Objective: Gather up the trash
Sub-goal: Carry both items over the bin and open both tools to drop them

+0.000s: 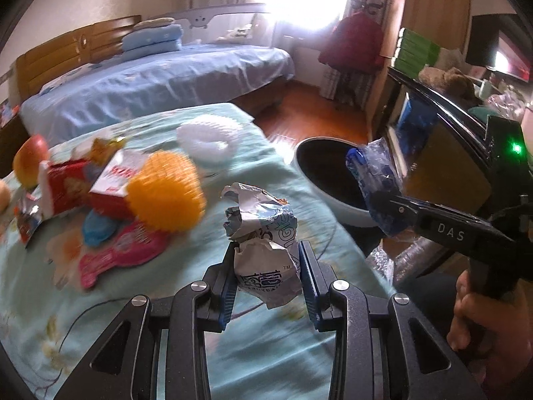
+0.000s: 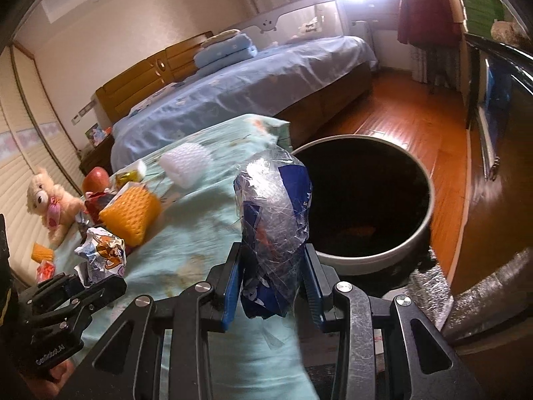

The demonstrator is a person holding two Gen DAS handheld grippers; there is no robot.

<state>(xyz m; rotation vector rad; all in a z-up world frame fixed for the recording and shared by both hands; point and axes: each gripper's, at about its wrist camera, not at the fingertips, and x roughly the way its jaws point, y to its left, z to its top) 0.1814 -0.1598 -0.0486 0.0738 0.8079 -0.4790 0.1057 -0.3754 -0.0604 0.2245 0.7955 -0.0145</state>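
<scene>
Closest to the left wrist camera, the left gripper is clenched on a crumpled white-and-teal paper wrapper, whose long axis stands roughly upright between the blue pads, its ragged top rising well above the fingertips over the pale green floral sheet. Over in the right wrist view, the right gripper grips a crushed clear-and-blue plastic wrapper; this too stands lengthwise along the fingers, its rounded end pointing up and away, toward the near rim of the round grey trash bin with the dark inside that sits on the wooden floor just right of the covered surface. From the left camera that same plastic wrapper shows from the side, slanting up and left out of the black right gripper, held in front of the bin, with a hand on the handle at the right edge. The right camera in turn catches the paper wrapper's other face, printed with an orange cartoon figure, at the near left in the left gripper. On the sheet's far left lie an orange foam fruit net, a white foam net, red snack boxes, a pink packet and an apple. Only the right view shows the cream teddy bear at the left edge. Beyond stands a bed with a blue cover.
</scene>
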